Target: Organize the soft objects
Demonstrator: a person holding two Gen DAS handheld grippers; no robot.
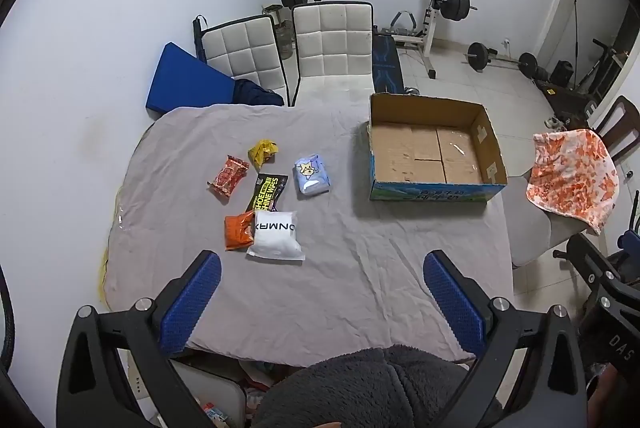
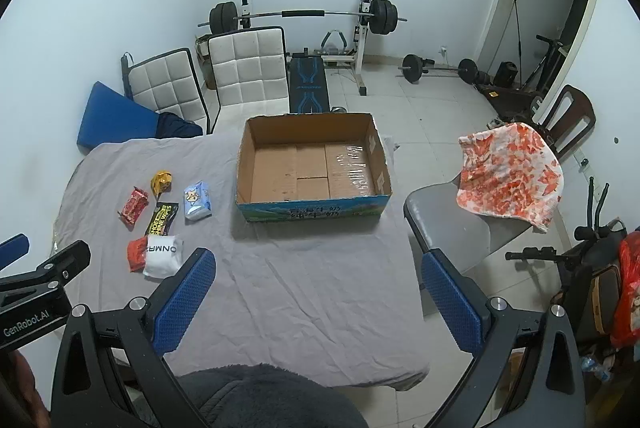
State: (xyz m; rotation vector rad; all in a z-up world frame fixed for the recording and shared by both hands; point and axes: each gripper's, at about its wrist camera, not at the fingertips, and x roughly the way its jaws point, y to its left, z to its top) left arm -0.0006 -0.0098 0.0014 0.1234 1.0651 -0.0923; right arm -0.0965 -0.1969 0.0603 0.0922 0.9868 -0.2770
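Observation:
Several soft packs lie on the grey-clothed table (image 1: pixel 340 268): a white pack (image 1: pixel 276 234), an orange pack (image 1: pixel 239 230), a black wipes pack (image 1: pixel 267 192), a red pack (image 1: pixel 229 175), a yellow crumpled pack (image 1: pixel 262 152) and a light blue tissue pack (image 1: pixel 311 175). An empty cardboard box (image 1: pixel 434 183) stands at the right; in the right wrist view the box (image 2: pixel 312 209) is in the middle. My left gripper (image 1: pixel 322 268) is open and empty, held above the table's near edge. My right gripper (image 2: pixel 316 264) is open and empty too.
Two white padded chairs (image 1: pixel 332 43) stand behind the table. A grey chair (image 2: pixel 452 224) with an orange patterned cloth (image 2: pixel 512 175) stands at the right. A weight bench and barbells (image 2: pixel 304 15) fill the back of the room. A dark fleece sleeve (image 1: pixel 360 388) shows at the bottom.

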